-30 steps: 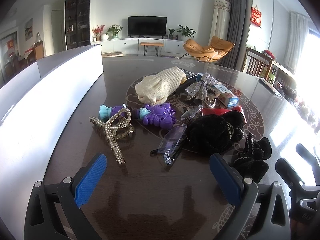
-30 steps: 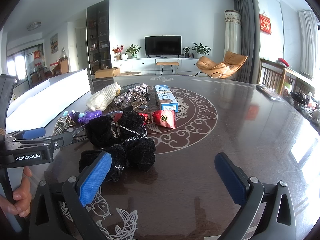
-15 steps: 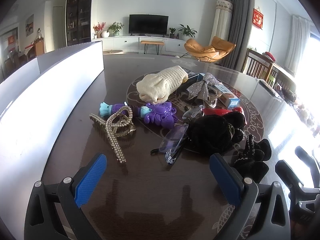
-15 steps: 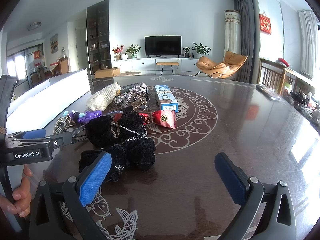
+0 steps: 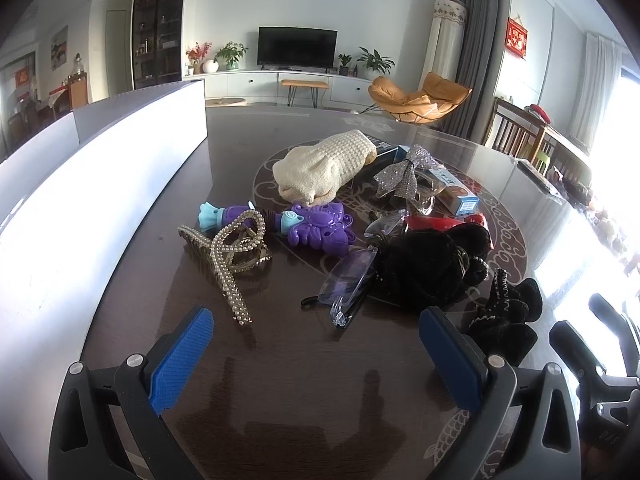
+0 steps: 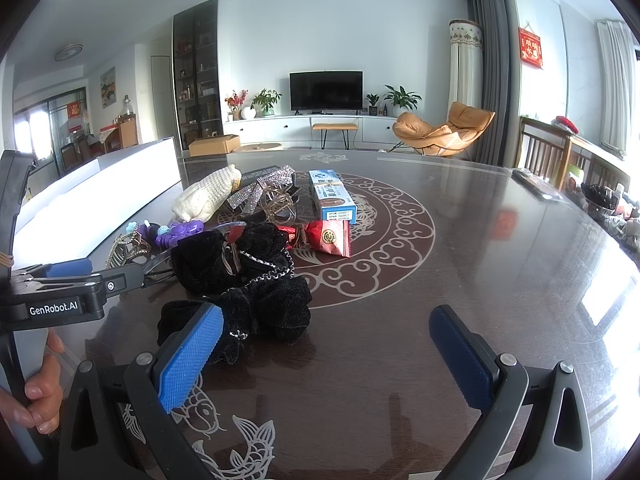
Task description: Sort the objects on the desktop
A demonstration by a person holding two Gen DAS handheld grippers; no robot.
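Both grippers gaping, empty. I steer left gripper [image 5: 316, 344] straight onto pearl hair claw [image 5: 228, 256], pinching its spine, right gripper [image 6: 326, 344] clear of black scrunchie [image 6: 244, 312].

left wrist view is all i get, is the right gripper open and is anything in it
Observer: The right gripper is open with nothing between its fingers, only bare table beneath it.
Operator: ok, that red packet behind the black pile, what's on it
Observer: From the right wrist view, the red packet shows a round gold emblem on its face and lies flat on the table.
Operator: who has my left gripper
Observer: A hand grips its handle from below.
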